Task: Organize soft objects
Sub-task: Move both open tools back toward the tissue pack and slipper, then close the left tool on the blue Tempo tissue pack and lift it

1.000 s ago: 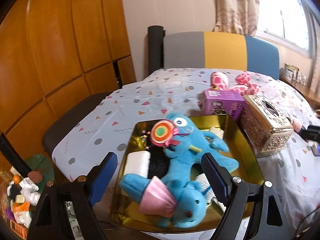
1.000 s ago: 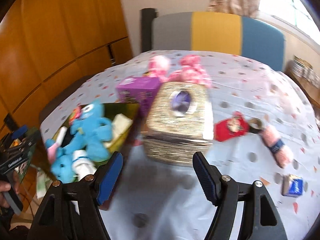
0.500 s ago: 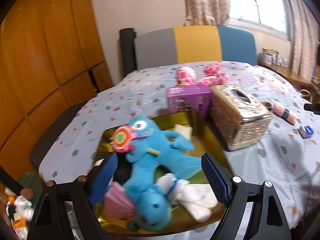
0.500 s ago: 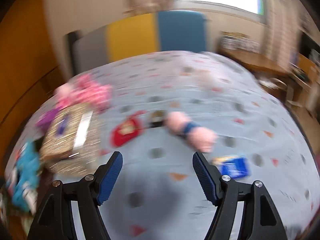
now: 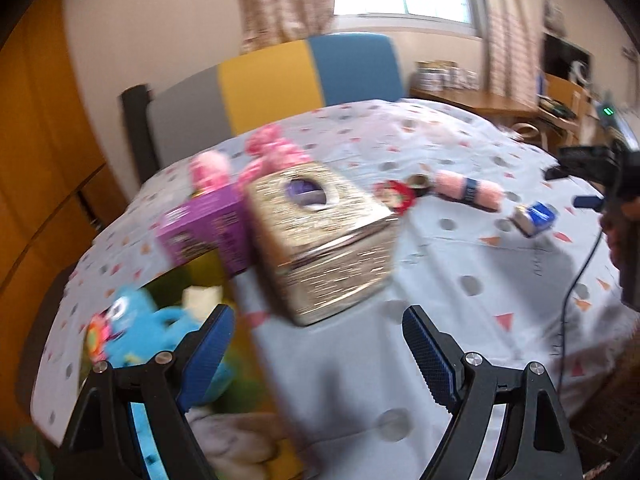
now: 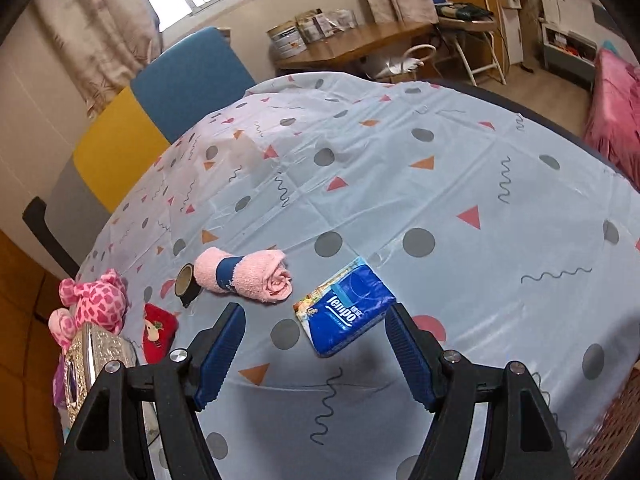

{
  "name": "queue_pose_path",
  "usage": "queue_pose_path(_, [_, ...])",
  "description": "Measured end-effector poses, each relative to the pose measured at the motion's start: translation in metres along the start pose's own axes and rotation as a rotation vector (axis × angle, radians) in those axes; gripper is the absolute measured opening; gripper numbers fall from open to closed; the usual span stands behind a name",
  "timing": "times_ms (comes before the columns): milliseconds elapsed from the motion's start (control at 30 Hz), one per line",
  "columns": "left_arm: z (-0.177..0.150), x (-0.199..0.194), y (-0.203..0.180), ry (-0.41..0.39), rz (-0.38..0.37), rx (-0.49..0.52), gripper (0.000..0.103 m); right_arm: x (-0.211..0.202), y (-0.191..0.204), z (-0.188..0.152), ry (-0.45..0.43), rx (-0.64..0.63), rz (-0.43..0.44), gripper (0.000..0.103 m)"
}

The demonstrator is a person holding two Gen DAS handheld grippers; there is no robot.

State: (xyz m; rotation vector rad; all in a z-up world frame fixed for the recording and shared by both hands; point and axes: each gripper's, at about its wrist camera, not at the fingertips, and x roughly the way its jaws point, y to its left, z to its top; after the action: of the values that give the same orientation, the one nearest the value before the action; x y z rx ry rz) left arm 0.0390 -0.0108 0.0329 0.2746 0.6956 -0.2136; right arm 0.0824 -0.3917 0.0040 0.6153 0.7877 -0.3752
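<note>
Reference landmark: tissue pack [image 6: 347,307], lying flat on the tablecloth [image 6: 440,184].

Right gripper [image 6: 314,350]: jaws wide apart, nothing between the pads. It hangs over the cloth with the pack just ahead, partly between the fingertips, offset toward the right finger.

Rolled towel [image 6: 244,274]: the nearest soft item, just left of the pack and ahead-left of the right gripper. Its long axis runs roughly across the gripper's closing line, slightly tilted.

Left gripper [image 5: 318,350]: jaws wide apart, empty, well left of the pack, facing the tissue box [image 5: 320,236]. View blurred.

Judgement: the right hand is nearer the towel; a short leftward shift would centre it.
</note>
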Motion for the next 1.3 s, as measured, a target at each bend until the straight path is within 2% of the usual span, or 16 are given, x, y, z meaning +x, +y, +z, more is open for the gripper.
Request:
queue_pose_path(200, [0.013,0.019,-0.045,0.018,-0.077,0.089,0.086,0.005,-0.011,0.002,0.004,0.072,-0.001,0.074])
queue_pose_path(500, [0.026,0.04,-0.086,0.036,-0.13,0.16,0.086,0.003,-0.022,0.005,0.0,0.128,0.005,0.074])
queue_pose_path(1000, [0.049,0.074,-0.134,0.065,-0.215,0.198,0.086,-0.008,-0.049,0.009,-0.064,0.282,0.039,0.074])
queue_pose_path(1300, [0.073,0.104,-0.172,0.062,-0.335,0.239,0.082,-0.016,-0.074,0.009,-0.105,0.426,0.077,0.074])
